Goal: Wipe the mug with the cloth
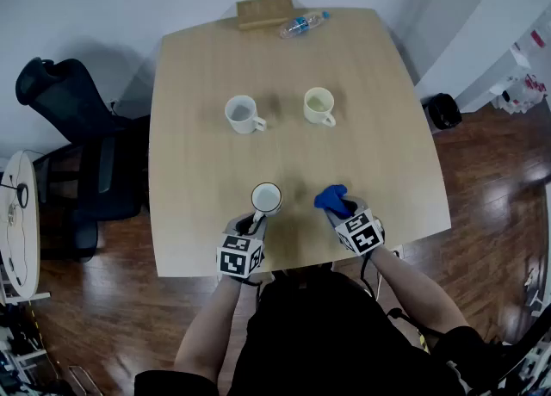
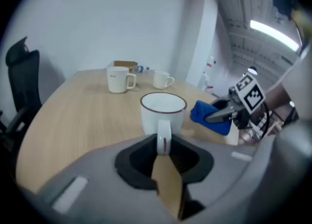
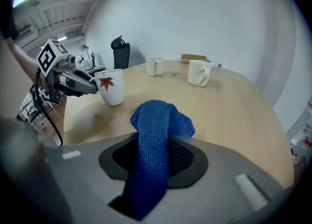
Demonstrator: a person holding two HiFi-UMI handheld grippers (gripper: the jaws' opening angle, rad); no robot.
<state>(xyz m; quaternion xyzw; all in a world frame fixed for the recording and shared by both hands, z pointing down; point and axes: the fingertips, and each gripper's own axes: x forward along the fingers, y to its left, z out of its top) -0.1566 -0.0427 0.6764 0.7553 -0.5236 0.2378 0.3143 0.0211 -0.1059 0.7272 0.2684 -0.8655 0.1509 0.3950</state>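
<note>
A white mug (image 1: 266, 199) with a dark rim stands near the table's front edge. My left gripper (image 1: 250, 225) is shut on its handle (image 2: 163, 138); the mug's bowl (image 2: 163, 112) rises just beyond the jaws. In the right gripper view the same mug (image 3: 111, 85) shows a red leaf print. My right gripper (image 1: 343, 210) is shut on a blue cloth (image 1: 331, 198), which bunches up between its jaws (image 3: 157, 135). The cloth (image 2: 210, 116) hangs a short way to the right of the mug and does not touch it.
Two more white mugs (image 1: 243, 114) (image 1: 319, 106) stand mid-table. A wooden block (image 1: 266, 10) and a plastic bottle (image 1: 302, 23) lie at the far edge. A black office chair (image 1: 73, 140) stands left of the wooden table (image 1: 198, 162). A white cabinet (image 1: 512, 50) is at right.
</note>
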